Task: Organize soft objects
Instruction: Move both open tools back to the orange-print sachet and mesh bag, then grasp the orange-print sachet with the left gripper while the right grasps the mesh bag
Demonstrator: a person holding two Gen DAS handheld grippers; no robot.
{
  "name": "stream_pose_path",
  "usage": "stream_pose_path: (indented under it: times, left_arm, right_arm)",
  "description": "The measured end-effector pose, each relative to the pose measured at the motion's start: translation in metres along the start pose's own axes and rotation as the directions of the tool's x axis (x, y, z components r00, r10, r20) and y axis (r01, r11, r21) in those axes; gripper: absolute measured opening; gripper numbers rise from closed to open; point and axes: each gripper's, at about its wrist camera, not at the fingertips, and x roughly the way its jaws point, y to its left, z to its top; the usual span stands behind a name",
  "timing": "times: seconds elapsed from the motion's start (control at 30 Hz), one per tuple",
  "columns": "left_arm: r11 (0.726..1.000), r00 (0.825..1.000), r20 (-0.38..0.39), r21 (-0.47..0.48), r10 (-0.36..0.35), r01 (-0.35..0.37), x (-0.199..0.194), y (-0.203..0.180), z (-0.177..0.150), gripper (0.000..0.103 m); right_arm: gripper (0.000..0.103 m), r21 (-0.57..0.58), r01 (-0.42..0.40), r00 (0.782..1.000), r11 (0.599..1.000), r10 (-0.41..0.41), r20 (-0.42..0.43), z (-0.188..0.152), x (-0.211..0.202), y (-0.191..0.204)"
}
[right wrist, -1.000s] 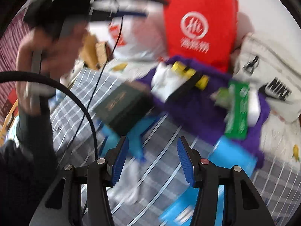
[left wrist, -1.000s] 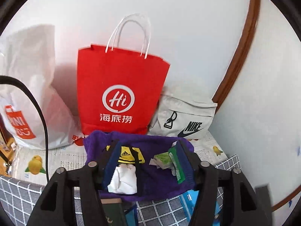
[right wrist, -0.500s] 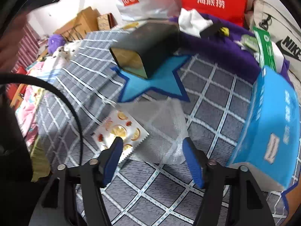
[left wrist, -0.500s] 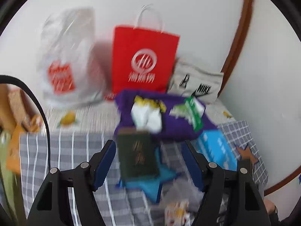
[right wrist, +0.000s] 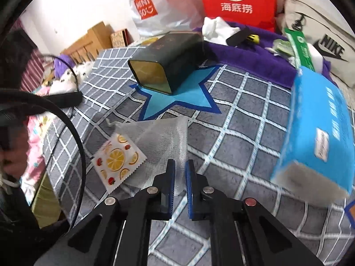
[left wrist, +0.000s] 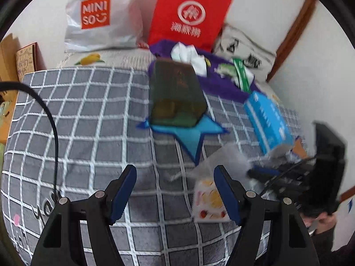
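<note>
While the left hand-held gripper [left wrist: 174,190] hangs tilted down, spread and empty, the right hand-held gripper [right wrist: 180,185] has just clamped the mesh pouch [right wrist: 159,137]

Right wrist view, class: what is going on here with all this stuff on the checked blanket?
A person holding a gripper in each hand is sorting soft things on a grey checked blanket. The right gripper has just closed on the near edge of a sheer white mesh pouch that partly overlaps a fruit-print sachet. The left gripper hangs open over the blanket beside them, holding nothing.
</note>
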Motion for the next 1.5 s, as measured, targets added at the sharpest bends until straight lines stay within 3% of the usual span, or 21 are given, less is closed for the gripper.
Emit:
stream_pose_path:
  times: [0.2, 0.27, 0.33, 0.37, 0.4, 0.47, 0.7, 0.77, 0.83, 0.87, 1.0, 1.27, 1.33, 1.4, 1.5]
  left_arm:
    - [0.996, 0.997, -0.053, 0.079, -0.047, 0.052, 0.017, -0.035, -0.027, 0.071]
    - [0.991, 0.996, -0.080, 0.123, -0.051, 0.060, 0.027, -0.053, -0.034, 0.075]
    - [0.987, 0.994, -0.100, 0.153, -0.039, 0.054, 0.035, -0.065, -0.039, 0.075]
    - [0.983, 0.993, -0.117, 0.175, -0.035, 0.055, 0.042, -0.073, -0.043, 0.075]
    - [0.980, 0.992, -0.126, 0.195, -0.017, 0.041, 0.046, -0.079, -0.046, 0.077]
    - [0.970, 0.994, -0.103, 0.243, 0.027, -0.002, 0.050, -0.088, -0.048, 0.081]
    - [0.919, 0.991, -0.070, 0.386, 0.117, -0.081, 0.058, -0.113, -0.057, 0.084]
    - [0.921, 0.993, -0.073, 0.384, 0.096, -0.061, 0.057, -0.112, -0.057, 0.084]
    - [0.919, 0.994, -0.054, 0.389, 0.091, -0.063, 0.054, -0.109, -0.057, 0.073]
    - [0.919, 0.996, -0.045, 0.389, 0.083, -0.059, 0.052, -0.108, -0.057, 0.061]
    - [0.937, 0.998, -0.049, 0.348, 0.046, -0.026, 0.046, -0.099, -0.050, 0.046]
    - [0.958, 1.000, -0.009, 0.286, 0.002, 0.000, 0.030, -0.077, -0.040, 0.042]
    - [0.961, 1.000, 0.003, 0.275, 0.018, -0.018, 0.026, -0.068, -0.037, 0.042]
    - [0.966, 0.999, 0.019, 0.256, 0.033, -0.036, 0.021, -0.056, -0.034, 0.042]
    - [0.975, 0.999, 0.025, 0.220, 0.035, -0.040, 0.018, -0.040, -0.032, 0.042]
  right_arm:
    - [0.010, 0.066, 0.043, 0.998, 0.997, -0.045, 0.037, -0.017, -0.026, -0.012]
    - [0.013, 0.088, 0.056, 0.998, 0.995, -0.057, 0.014, -0.025, -0.028, -0.018]
    - [0.021, 0.108, 0.060, 0.998, 0.992, -0.060, -0.005, -0.031, -0.027, -0.023]
    - [0.032, 0.117, 0.054, 0.998, 0.992, -0.052, -0.021, -0.035, -0.026, -0.027]
    - [0.044, 0.131, 0.050, 0.999, 0.990, -0.048, -0.018, -0.037, -0.027, -0.029]
    - [0.052, 0.156, 0.048, 0.999, 0.987, -0.048, -0.002, -0.045, -0.034, -0.034]
    - [0.052, 0.180, 0.037, 0.999, 0.983, -0.043, 0.033, -0.060, -0.054, -0.045]
    - [0.052, 0.189, 0.030, 0.999, 0.982, -0.036, 0.033, -0.064, -0.056, -0.048]
    - [0.052, 0.191, 0.025, 0.999, 0.981, -0.031, 0.031, -0.067, -0.055, -0.049]
    - [0.052, 0.192, 0.027, 0.999, 0.981, -0.034, 0.030, -0.067, -0.055, -0.049]
    - [0.052, 0.195, 0.015, 0.999, 0.981, -0.022, 0.031, -0.066, -0.053, -0.046]
    - [0.053, 0.156, -0.002, 1.000, 0.988, -0.002, 0.027, -0.056, -0.044, -0.029]
    - [0.056, 0.153, -0.002, 1.000, 0.988, 0.000, 0.015, -0.052, -0.039, -0.025]
    - [0.071, 0.146, -0.001, 1.000, 0.989, 0.000, 0.005, -0.047, -0.033, -0.019]
    - [0.073, 0.140, 0.014, 1.000, 0.990, -0.016, 0.012, -0.039, -0.025, -0.012]
